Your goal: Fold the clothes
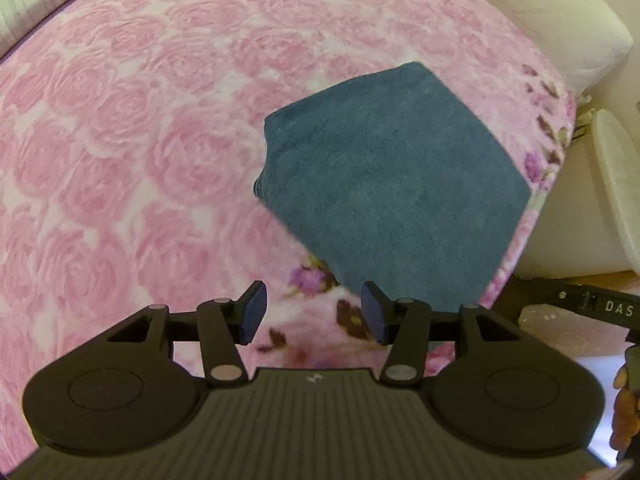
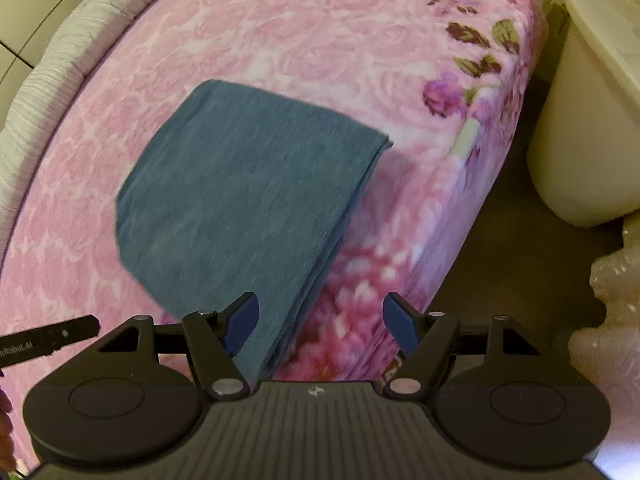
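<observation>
Blue folded cloth (image 1: 394, 184) lies flat on the pink rose blanket (image 1: 132, 148) of the bed, near the bed's right edge; stacked layer edges show along its right side in the right wrist view.

Left wrist view only: a cream pillow (image 1: 560, 24) at the far right corner of the bed, and a bare sweep of blanket to the left.

Right wrist view only: a cream lidded bin (image 2: 588, 120) on the floor right of the bed, lid on, contents hidden; a pale bubble-wrap bundle (image 2: 612, 320) nearer; grey ribbed bedding (image 2: 44, 80) along the far left edge.

Left gripper (image 1: 314, 314): fingers spread apart, nothing between them, hanging above the cloth's near corner and clear of it.

Right gripper (image 2: 320, 326): fingers spread wider, empty, above the cloth's near right edge, not touching.
</observation>
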`<state>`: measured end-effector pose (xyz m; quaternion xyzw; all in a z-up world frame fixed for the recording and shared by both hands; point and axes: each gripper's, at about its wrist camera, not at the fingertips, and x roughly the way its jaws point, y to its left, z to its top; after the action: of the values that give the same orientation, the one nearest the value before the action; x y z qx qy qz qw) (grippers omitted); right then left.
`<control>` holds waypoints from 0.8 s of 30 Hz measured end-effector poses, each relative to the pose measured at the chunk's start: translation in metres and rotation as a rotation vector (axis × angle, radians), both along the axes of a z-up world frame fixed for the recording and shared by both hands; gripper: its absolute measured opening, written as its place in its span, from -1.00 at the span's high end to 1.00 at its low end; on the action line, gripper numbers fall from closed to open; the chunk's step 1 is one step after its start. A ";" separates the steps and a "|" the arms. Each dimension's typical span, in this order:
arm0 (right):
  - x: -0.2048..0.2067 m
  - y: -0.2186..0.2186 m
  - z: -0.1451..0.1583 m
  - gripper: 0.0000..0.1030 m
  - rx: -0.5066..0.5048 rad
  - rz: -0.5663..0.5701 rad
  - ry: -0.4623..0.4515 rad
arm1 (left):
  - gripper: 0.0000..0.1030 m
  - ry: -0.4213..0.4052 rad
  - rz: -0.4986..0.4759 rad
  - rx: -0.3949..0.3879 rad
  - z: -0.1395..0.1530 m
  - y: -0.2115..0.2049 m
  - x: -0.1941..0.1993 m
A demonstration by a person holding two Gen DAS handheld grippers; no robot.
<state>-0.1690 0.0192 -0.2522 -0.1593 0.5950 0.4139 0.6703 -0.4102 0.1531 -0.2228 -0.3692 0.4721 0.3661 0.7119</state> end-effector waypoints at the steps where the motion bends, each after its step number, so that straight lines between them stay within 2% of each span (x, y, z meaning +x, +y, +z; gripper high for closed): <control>1: -0.003 -0.003 0.005 -0.41 0.013 0.000 0.000 | 0.05 -0.027 0.009 -0.003 0.005 -0.003 -0.006; 4: -0.009 -0.011 0.019 -0.42 0.059 -0.004 0.003 | 0.01 -0.134 0.067 -0.027 0.010 -0.007 -0.027; 7: -0.004 -0.020 0.021 -0.42 0.122 -0.037 0.048 | 0.00 -0.284 0.174 -0.087 0.001 -0.009 -0.052; 13: 0.022 -0.040 -0.008 -0.42 0.195 -0.163 0.216 | -0.01 -0.503 0.404 -0.216 -0.052 -0.014 -0.077; 17: 0.043 -0.044 -0.037 -0.42 0.228 -0.240 0.330 | -0.02 -0.594 0.555 -0.282 -0.091 -0.013 -0.074; 24: 0.082 -0.031 -0.082 -0.43 0.301 -0.304 0.429 | -0.15 -0.653 0.643 -0.243 -0.128 -0.003 -0.051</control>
<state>-0.0871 -0.0122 -0.3343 0.1239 0.6719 0.4169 0.5995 -0.4610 0.1504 -0.3507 -0.6731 0.1249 0.3747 0.6252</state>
